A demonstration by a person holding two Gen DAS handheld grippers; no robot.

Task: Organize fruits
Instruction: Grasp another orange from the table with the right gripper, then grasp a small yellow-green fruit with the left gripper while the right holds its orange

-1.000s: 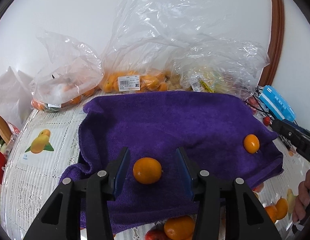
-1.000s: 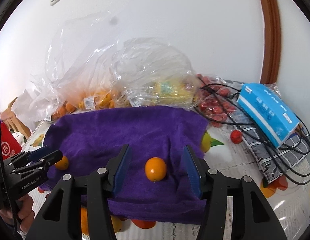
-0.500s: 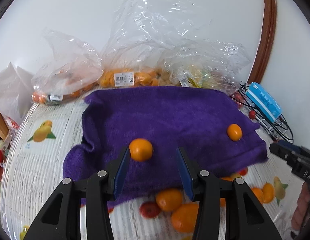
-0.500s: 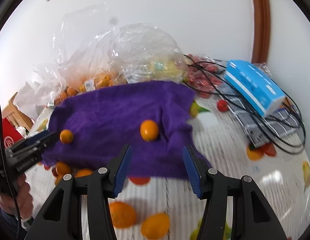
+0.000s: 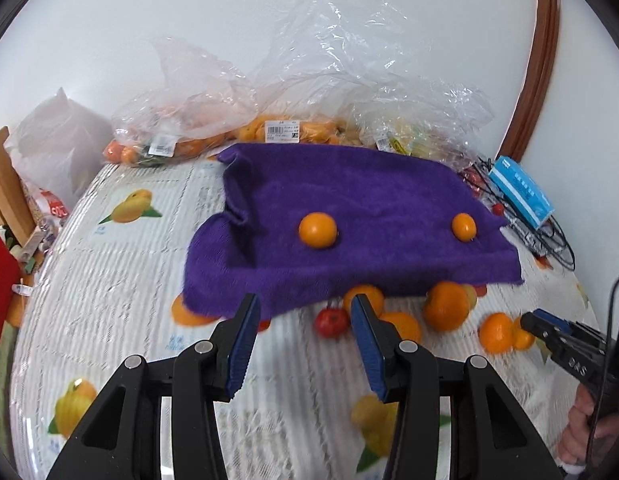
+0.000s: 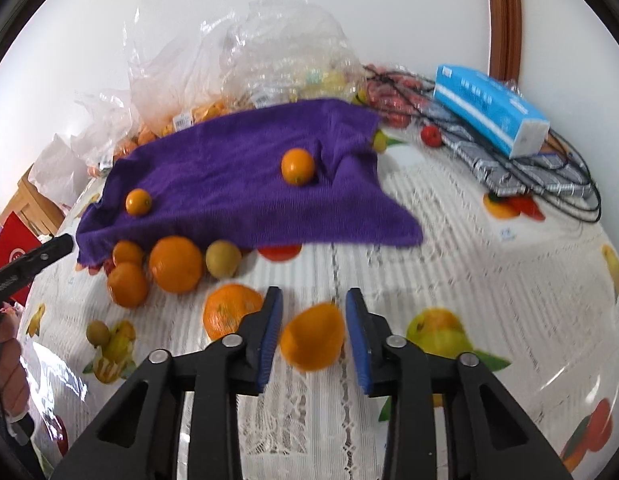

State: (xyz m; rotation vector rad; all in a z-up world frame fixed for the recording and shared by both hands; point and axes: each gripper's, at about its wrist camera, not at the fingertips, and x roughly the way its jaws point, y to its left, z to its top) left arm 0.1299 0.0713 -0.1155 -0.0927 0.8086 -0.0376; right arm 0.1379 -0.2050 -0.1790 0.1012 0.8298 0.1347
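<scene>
A purple towel lies on the table with two small oranges on it, also seen from the right wrist view. Loose oranges and a small red fruit sit at the towel's near edge. My left gripper is open and empty, held back from the towel. My right gripper is open, with an orange fruit lying between its fingers, not pinched.
Clear plastic bags of fruit line the wall. A blue tissue box and black cables lie at the right. A wooden stand and red packet are at the left edge.
Both grippers have pulled back and up from the towel, leaving one small orange each on it. The loose fruit at the towel's near edge has come into view.
</scene>
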